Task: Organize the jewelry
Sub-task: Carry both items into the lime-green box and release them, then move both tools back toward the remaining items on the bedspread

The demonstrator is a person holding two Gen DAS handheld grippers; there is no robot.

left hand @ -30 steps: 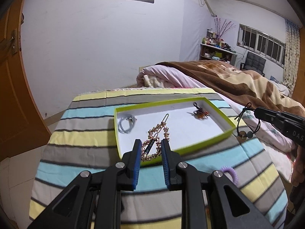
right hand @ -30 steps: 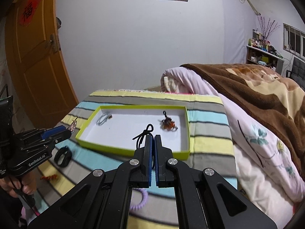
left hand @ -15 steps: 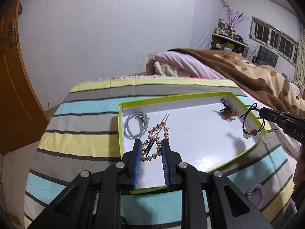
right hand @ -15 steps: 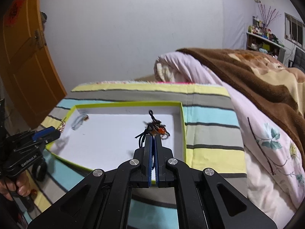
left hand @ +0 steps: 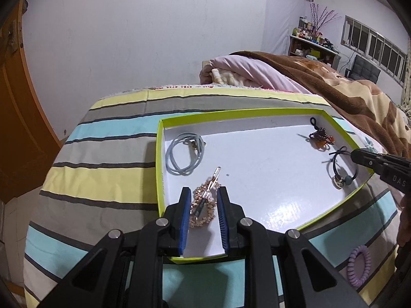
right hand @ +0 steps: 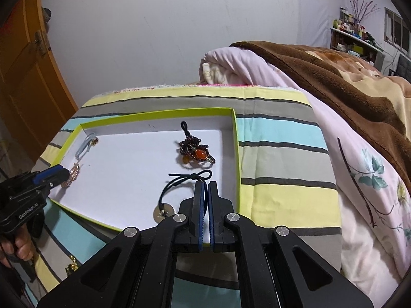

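Tray: the green-rimmed tray (left hand: 160,154) sits on the striped cloth (left hand: 108,154) of the table; a grey cord loop (left hand: 183,154) and a dark beaded piece (right hand: 195,150) already lie inside.
Left hand-held gripper (left hand: 204,202): jaws partly apart around the rose-gold beaded hair clip (left hand: 204,200), low over the tray's near corner; whether the pads press on it I cannot tell.
Right hand-held gripper (right hand: 205,192): a narrow gap, jaws just been opening; the black cord bracelet (right hand: 179,184) has its knot at the tips, its disc charm (right hand: 160,213) resting on the tray floor.
Step in hand: setting both pieces down in the tray, by my reading.
Doing it well: let the cord fall clear before lifting the right side, so the knot does not snag; lower the clip flat, apart from the grey loop.
Left over: a purple coil hair tie (left hand: 359,265) waits on the cloth outside the tray.
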